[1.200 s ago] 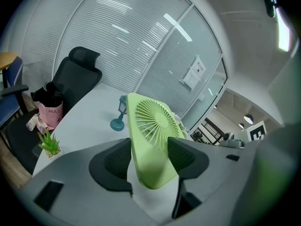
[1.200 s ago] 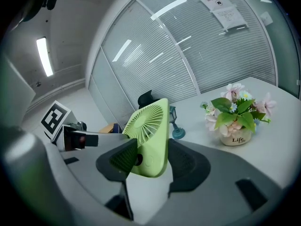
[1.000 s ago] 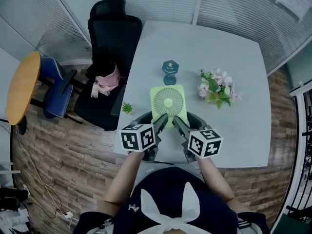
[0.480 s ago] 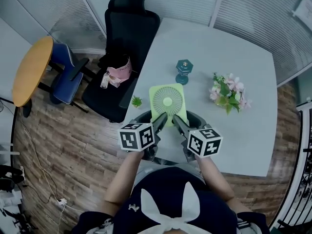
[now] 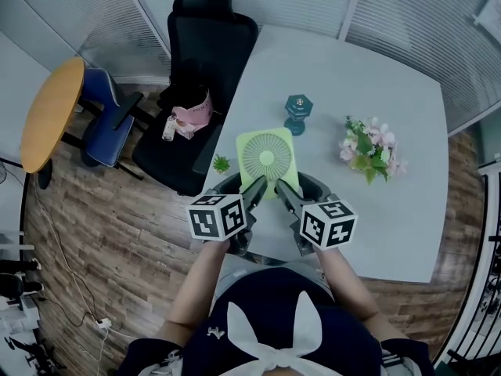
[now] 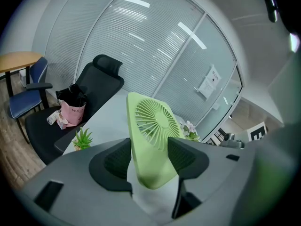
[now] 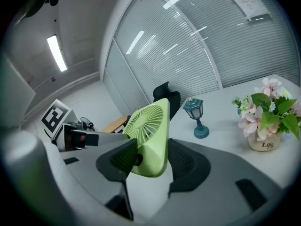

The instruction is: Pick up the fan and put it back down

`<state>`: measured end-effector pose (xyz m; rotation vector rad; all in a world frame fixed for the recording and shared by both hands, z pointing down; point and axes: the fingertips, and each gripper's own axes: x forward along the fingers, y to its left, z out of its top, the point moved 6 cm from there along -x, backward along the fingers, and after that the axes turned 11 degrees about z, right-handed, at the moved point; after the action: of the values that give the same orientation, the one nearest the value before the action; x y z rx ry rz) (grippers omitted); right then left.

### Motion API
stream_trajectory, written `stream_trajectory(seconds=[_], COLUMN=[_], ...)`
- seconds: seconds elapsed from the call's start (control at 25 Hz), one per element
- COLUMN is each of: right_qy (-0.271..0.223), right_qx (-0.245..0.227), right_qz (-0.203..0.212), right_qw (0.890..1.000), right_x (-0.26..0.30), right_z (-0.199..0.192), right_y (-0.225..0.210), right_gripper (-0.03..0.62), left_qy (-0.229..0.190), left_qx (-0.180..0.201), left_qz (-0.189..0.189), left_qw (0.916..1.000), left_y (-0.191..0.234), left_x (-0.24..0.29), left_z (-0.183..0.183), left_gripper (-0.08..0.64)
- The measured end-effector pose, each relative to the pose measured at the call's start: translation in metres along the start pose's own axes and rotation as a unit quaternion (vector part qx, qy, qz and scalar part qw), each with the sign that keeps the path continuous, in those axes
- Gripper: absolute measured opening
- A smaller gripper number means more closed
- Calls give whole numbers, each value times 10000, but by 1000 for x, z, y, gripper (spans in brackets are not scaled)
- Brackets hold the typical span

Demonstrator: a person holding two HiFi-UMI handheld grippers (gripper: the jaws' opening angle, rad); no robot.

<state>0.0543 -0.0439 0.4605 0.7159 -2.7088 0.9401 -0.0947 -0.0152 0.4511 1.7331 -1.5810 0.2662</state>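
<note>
Gripping the fan [image 5: 268,159] from both sides, the two tools meet at its lower end over the near edge of the white table [image 5: 391,77]. The left gripper [image 6: 149,157] has its dark ribbed pads pressed on the fan's bottom corner, one pad on the grille face and one on the back. The right gripper [image 7: 153,160] is clamped the same way on the opposite lower corner, its jaws standing fairly wide around the pale green body. The fan is tilted, with its round grille turned up toward the head camera — whether its base touches the tabletop cannot be told.

Beyond the fan stands a small teal lantern [image 5: 297,114], and to the right of it a pot of pink flowers [image 5: 368,149], both apart from the fan. A tiny green plant [image 5: 221,163] sits at the table's left edge, near the left gripper. A black office chair [image 5: 200,53] is drawn up to that side, with a pink bag [image 5: 192,114] on its seat.
</note>
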Motion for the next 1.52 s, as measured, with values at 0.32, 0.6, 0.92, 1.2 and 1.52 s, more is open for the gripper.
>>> stream_trajectory(seconds=[0.32, 0.6, 0.92, 1.2, 1.52], right_qy=[22, 78, 210, 330, 367], right_qx=[40, 147, 323, 364, 591], right_qz=[-91, -189, -293, -414, -532], right_qw=[9999, 9997, 9988, 9979, 9962], right_x=[13, 28, 38, 44, 52], right_z=[10, 13, 15, 9, -2], right_y=[-9, -14, -23, -28, -39], right_gripper=[209, 209, 210, 212, 210], left_qy=[128, 307, 552, 752, 1013], left_qx=[-21, -70, -125, -173, -97], left_qz=[-59, -64, -73, -160, -174], left_qw=[9999, 9995, 9984, 9969, 9947], left_y=[7, 18, 24, 31, 39], left_x=[14, 26, 41, 51, 68], left_z=[13, 21, 26, 23, 18], left_gripper=[245, 245, 245, 245, 245])
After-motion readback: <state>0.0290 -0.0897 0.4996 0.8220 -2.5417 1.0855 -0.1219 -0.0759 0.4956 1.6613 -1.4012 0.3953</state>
